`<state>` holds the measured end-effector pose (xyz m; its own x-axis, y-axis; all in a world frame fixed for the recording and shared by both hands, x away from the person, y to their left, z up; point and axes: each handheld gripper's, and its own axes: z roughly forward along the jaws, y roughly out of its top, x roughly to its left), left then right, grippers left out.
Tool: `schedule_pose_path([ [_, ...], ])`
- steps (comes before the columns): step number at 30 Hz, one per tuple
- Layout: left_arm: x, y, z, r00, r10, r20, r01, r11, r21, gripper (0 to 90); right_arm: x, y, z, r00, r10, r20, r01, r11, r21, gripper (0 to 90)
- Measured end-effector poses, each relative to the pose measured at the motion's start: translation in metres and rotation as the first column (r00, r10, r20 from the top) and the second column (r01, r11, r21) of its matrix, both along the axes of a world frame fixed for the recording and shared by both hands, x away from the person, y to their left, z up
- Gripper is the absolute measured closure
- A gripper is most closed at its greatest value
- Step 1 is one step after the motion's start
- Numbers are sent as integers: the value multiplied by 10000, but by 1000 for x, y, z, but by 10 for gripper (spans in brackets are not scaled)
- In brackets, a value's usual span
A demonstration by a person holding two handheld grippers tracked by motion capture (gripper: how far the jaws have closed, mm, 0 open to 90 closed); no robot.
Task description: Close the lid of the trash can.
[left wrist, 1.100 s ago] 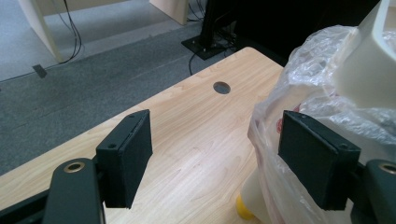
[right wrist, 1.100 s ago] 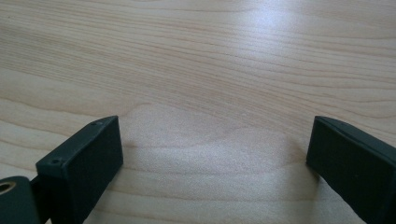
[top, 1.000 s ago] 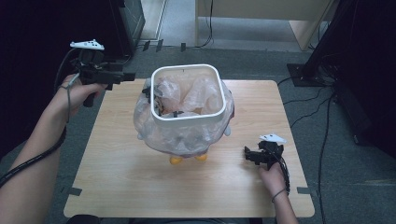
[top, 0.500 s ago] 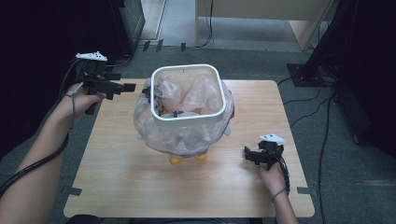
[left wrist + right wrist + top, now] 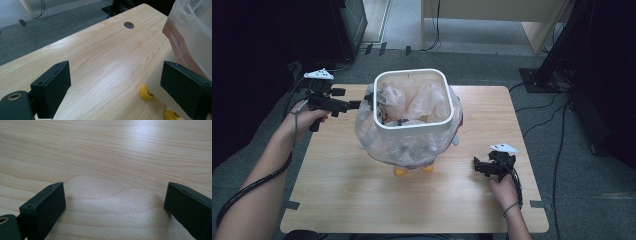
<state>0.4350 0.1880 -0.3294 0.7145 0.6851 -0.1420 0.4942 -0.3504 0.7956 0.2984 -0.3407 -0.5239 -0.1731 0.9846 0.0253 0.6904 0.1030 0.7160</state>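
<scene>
A white square-rimmed bin (image 5: 412, 125) lined with a clear plastic bag (image 5: 377, 140) stands mid-table on yellow feet (image 5: 400, 171). My left gripper (image 5: 353, 105) is held above the table's far left corner, open, its jaws pointing at the bag's left side. In the left gripper view the bag (image 5: 192, 27) and two yellow feet (image 5: 146, 92) sit just beyond the right jaw, with nothing between the jaws. My right gripper (image 5: 477, 167) rests low at the table's front right, open over bare wood (image 5: 112, 170).
The wooden table (image 5: 337, 200) has a round cable hole (image 5: 128, 25) near its far edge. Grey carpet, cables and a black stand base (image 5: 537, 77) surround it. A pale wooden cabinet (image 5: 492, 20) stands at the back.
My left gripper has moved down and rightward, closer to the bag's left side. The right gripper and the bin have stayed put.
</scene>
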Motion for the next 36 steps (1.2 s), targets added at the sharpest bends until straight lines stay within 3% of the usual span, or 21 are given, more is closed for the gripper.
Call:
schedule_pose_path([
  [12, -5, 0, -34, 9997, -166, 152, 163, 9996, 247, 96, 0, 0, 0, 10000, -4, -4, 4, 10000, 5, 33],
  [17, -7, 1, -50, 9999, -166, 13, 166, 9993, 327, 96, 0, 0, 0, 10000, -3, -5, 3, 10000, 3, 33],
  [23, -10, 0, -67, 9999, -113, -22, 114, 9999, 105, 96, 0, 0, 0, 10000, -5, -5, 5, 10000, 6, 34],
  [29, -15, 1, -86, 9992, -134, 389, 139, 9998, -135, 96, 0, 0, 0, 10000, 3, -3, -3, 10000, 0, 33],
  [36, -19, 3, -110, 10000, -8, -44, 7, 9999, -160, 96, 0, 0, 0, 10000, -1, -5, 1, 10000, 7, 34],
])
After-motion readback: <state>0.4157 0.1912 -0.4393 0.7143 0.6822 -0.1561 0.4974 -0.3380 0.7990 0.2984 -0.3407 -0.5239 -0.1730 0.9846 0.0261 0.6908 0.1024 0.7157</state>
